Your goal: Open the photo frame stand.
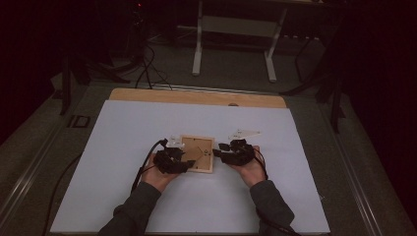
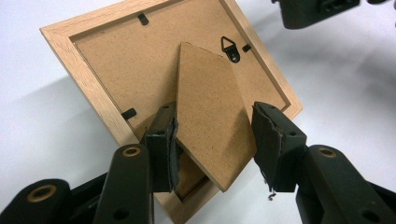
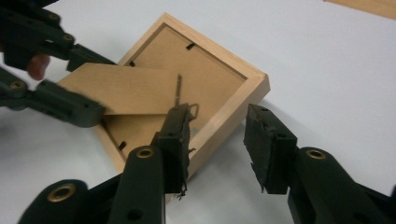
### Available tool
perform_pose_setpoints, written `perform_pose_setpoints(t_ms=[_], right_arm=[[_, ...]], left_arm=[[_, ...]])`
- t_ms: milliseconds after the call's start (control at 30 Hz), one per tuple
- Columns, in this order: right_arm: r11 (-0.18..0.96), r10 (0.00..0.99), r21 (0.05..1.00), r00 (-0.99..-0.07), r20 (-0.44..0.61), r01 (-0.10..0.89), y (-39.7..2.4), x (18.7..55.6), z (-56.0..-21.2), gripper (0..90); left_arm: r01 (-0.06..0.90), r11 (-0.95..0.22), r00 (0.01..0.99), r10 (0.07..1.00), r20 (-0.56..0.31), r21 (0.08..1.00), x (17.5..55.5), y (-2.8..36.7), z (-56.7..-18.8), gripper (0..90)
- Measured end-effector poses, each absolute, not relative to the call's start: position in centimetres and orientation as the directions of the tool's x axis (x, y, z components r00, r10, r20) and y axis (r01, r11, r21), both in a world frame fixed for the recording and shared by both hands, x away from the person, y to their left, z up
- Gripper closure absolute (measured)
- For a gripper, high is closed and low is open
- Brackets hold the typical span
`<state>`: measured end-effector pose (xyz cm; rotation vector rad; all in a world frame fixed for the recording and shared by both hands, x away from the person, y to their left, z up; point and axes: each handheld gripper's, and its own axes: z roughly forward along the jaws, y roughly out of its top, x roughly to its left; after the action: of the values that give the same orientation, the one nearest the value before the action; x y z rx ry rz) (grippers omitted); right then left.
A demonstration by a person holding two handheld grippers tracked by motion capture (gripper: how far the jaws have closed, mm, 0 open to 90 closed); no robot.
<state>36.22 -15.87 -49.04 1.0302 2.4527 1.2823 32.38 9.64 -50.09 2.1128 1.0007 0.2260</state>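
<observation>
On the white table (image 1: 123, 147), face down, the picture frame (image 2: 84, 79) is lying while my left gripper (image 2: 215, 140) is straddling its stand flap (image 2: 210, 112), spread (to swing it); my right gripper (image 3: 217, 140) is bracketing a rim corner, spread, steadying.

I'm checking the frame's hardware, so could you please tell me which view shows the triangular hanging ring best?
The left gripper view: the hanging ring sits close and sharp on the backing board, beside the easel stand. The right gripper view shows it partly behind a gripper jaw. The high view shows only a tiny dark mark.
</observation>
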Motion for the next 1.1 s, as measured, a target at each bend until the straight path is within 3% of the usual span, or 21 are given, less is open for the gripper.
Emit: perform_pose_setpoints(t_ms=[233, 300, 733, 933, 1100], right_arm=[[0.384, 0.654, 0.767, -0.738, 0.167, 0.514, -15.9, 37.0, -49.1, 55.2], [0.398, 0.64, 0.752, -0.746, 0.182, 0.526, -15.5, 37.5, -49.2, 49.5], [0.379, 0.642, 0.729, -0.729, 0.237, 0.571, -14.6, 38.8, -49.5, 37.5], [0.356, 0.626, 0.725, -0.727, 0.284, 0.59, -14.6, 39.1, -49.7, 36.7], [0.325, 0.586, 0.724, -0.731, 0.351, 0.608, -14.7, 39.5, -49.8, 41.2]], left_arm=[[0.551, -0.399, 0.685, 0.718, -0.124, 0.733, 31.8, 9.7, -50.3, 54.6], [0.535, -0.402, 0.69, 0.715, -0.111, 0.743, 31.5, 9.7, -50.5, 54.6], [0.461, -0.439, 0.719, 0.694, -0.035, 0.771, 30.5, 9.9, -50.9, 54.4], [0.407, -0.47, 0.734, 0.679, 0.026, 0.784, 29.8, 9.9, -51.0, 54.4], [0.369, -0.48, 0.746, 0.663, 0.054, 0.796, 29.5, 10.0, -51.2, 54.4]])
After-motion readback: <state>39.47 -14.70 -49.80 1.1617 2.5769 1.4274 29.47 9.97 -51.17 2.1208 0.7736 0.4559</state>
